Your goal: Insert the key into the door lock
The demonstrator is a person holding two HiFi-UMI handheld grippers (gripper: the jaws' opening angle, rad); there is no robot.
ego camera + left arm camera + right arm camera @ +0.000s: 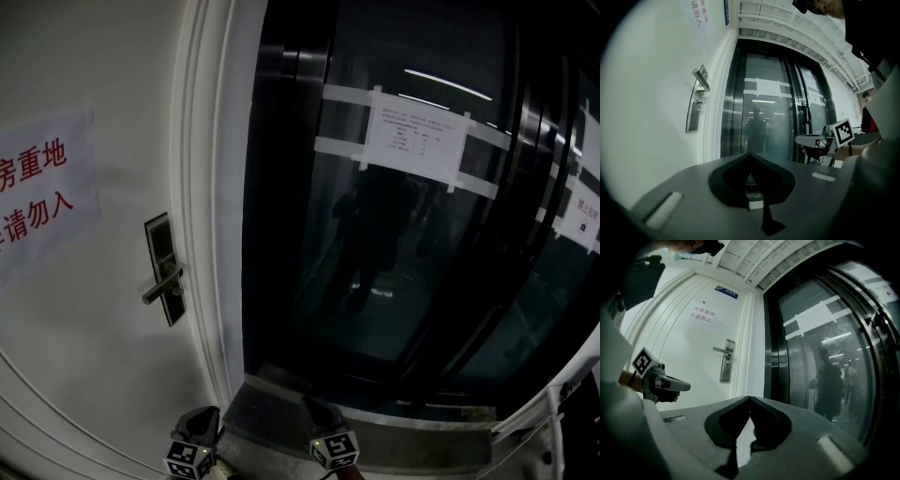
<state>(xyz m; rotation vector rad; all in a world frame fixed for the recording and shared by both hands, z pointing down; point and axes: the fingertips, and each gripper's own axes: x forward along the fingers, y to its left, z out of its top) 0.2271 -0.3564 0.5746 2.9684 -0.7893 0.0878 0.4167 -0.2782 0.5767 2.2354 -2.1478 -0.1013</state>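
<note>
The door lock (164, 269), a dark plate with a metal lever handle, sits on the white door (84, 356) left of centre. It also shows as the lock (696, 101) in the left gripper view and the lock (726, 361) in the right gripper view. My left gripper (205, 413) and right gripper (310, 404) are low at the bottom edge, well short of the lock, both pointing level. The left gripper (750, 154) has its jaw tips together, and so does the right gripper (750, 398). No key shows clearly past either pair of tips.
A paper sign (37, 192) with red characters hangs on the door left of the lock. To the right stands a dark glass door (394, 216) with taped paper notices (411, 139), showing a person's reflection. A grey threshold (375, 427) runs along its foot.
</note>
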